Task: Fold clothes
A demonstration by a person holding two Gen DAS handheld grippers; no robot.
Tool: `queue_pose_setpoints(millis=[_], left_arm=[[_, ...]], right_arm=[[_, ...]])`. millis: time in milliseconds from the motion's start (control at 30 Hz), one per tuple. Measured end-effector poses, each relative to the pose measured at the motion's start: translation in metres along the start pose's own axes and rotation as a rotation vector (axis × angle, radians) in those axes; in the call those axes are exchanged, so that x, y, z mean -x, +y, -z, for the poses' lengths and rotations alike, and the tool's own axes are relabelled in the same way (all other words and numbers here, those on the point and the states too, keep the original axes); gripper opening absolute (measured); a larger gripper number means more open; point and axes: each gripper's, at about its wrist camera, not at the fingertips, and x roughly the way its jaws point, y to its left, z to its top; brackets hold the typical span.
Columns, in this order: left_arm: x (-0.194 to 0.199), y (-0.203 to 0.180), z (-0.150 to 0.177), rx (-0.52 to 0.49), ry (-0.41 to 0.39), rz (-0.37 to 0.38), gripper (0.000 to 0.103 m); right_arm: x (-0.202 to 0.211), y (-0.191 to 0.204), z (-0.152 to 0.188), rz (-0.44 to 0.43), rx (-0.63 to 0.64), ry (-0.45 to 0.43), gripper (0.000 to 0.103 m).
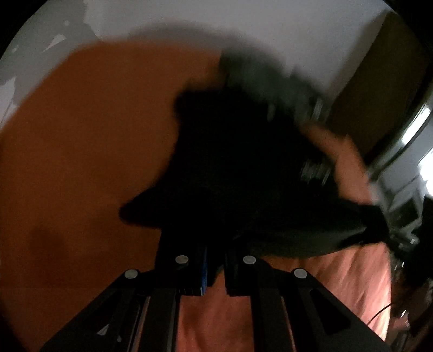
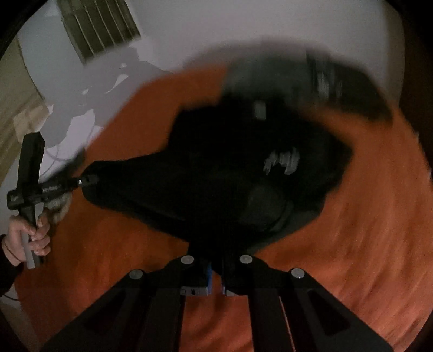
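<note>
Clearly both grippers are clamped on one black garment [image 2: 230,173], which hangs stretched between them above an orange bedsheet [image 2: 365,230]. In the right wrist view, the right gripper [image 2: 216,251] has its jaws nearly together on a bunched edge of the cloth. The left gripper [image 2: 89,180] pinches the far corner at the left of that view, and a hand [image 2: 29,238] grips its handle. In the left wrist view, the left gripper [image 1: 216,243] is likewise nearly closed with dark fabric caught between its fingers. The garment bears a pale printed mark [image 2: 284,161], too blurred to read. Behind the bed stands a white wall [image 2: 216,24] with a slatted vent [image 2: 100,24].
</note>
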Motion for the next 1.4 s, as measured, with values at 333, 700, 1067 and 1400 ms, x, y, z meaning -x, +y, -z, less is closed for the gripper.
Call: queue_pose_setpoints(millis=[333, 700, 1067, 1400], left_arm=[[-0.008, 0.032, 0.123, 0.089, 0.111, 0.011, 0.009], [0.061, 0.043, 0.077, -0.076, -0.030, -0.010, 0.040], [-0.010, 0.044, 0.026, 0.023, 0.077, -0.011, 0.041], [-0.008, 0.050, 0.014, 0.075, 0.065, -0.022, 0.042]], right_arm=[[-0.006, -0.006, 0.102, 0.031, 0.042, 0.090, 0.010], [0.026, -0.026, 0.090, -0.042, 0.002, 0.055, 0.039], [-0.068, 0.008, -0.025, 0.043, 0.092, 0.073, 0.047], [-0.074, 0.031, -0.014, 0.072, 0.102, 0.039, 0.004]])
